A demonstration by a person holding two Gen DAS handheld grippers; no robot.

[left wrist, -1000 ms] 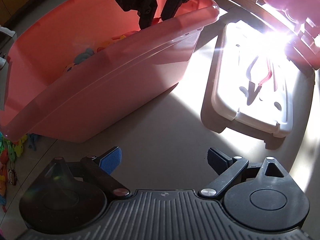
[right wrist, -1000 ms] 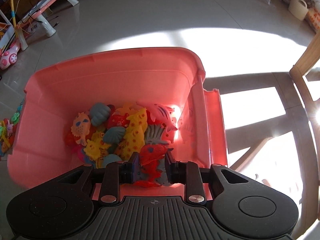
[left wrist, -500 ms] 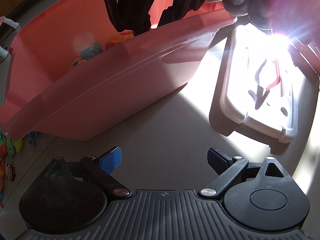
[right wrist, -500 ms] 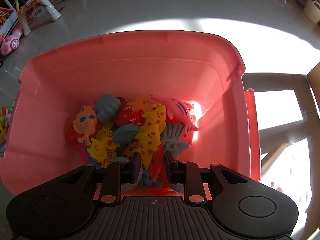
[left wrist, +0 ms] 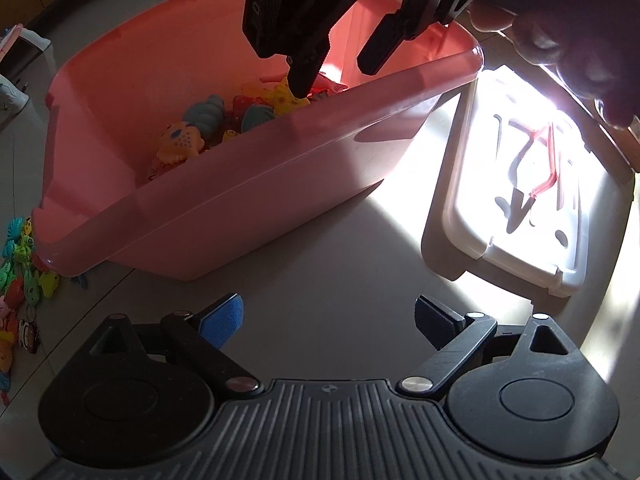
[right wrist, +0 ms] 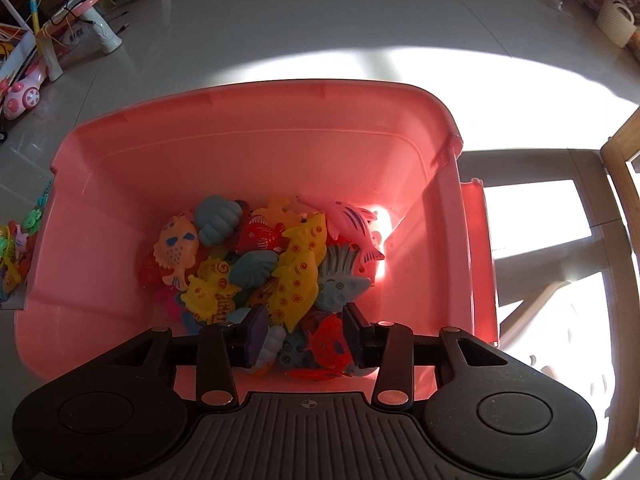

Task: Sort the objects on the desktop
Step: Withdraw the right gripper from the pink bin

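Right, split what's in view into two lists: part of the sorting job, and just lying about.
Part of the job:
pink tub
toy fish in the tub
loose toys on the floor
right gripper, open over the tub

Lying about:
white lid
wooden chair
pink toy car
white basket

The bin point(right wrist: 256, 152) is salmon pink. Inside, a yellow fish point(right wrist: 298, 268) has orange spots. A pink dolphin point(right wrist: 352, 224) carries purple stripes.
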